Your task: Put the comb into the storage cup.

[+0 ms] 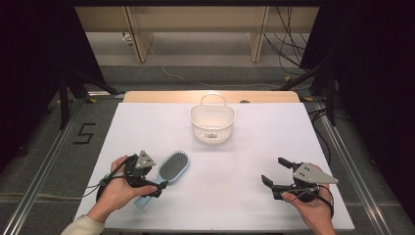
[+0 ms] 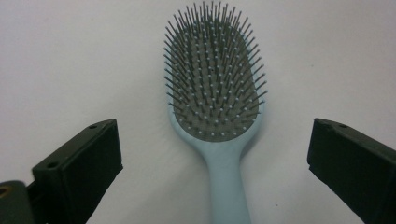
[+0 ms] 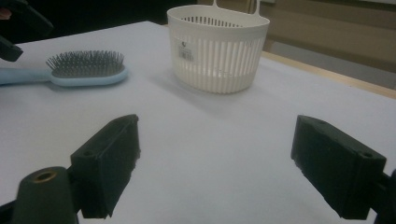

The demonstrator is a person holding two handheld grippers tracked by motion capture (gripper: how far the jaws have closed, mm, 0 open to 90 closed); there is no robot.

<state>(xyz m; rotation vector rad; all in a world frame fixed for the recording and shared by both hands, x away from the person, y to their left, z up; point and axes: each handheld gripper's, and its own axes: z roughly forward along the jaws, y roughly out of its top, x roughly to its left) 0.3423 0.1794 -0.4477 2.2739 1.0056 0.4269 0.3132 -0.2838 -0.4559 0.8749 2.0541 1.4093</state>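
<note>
Left gripper (image 2: 212,158) wide open, holding nothing, jaws straddling the hairbrush (image 2: 214,93) handle near table's front-left corner: lower, centre on handle, then close; right gripper (image 1: 280,177) open, idle

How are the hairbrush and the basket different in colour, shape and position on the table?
The hairbrush is light blue with grey bristles; the basket is white. The hairbrush lies flat, bristles up; the basket stands upright, with slotted walls and a handle. The hairbrush is beside the left gripper; the basket stands farther back. Both rest on the white table.
</note>
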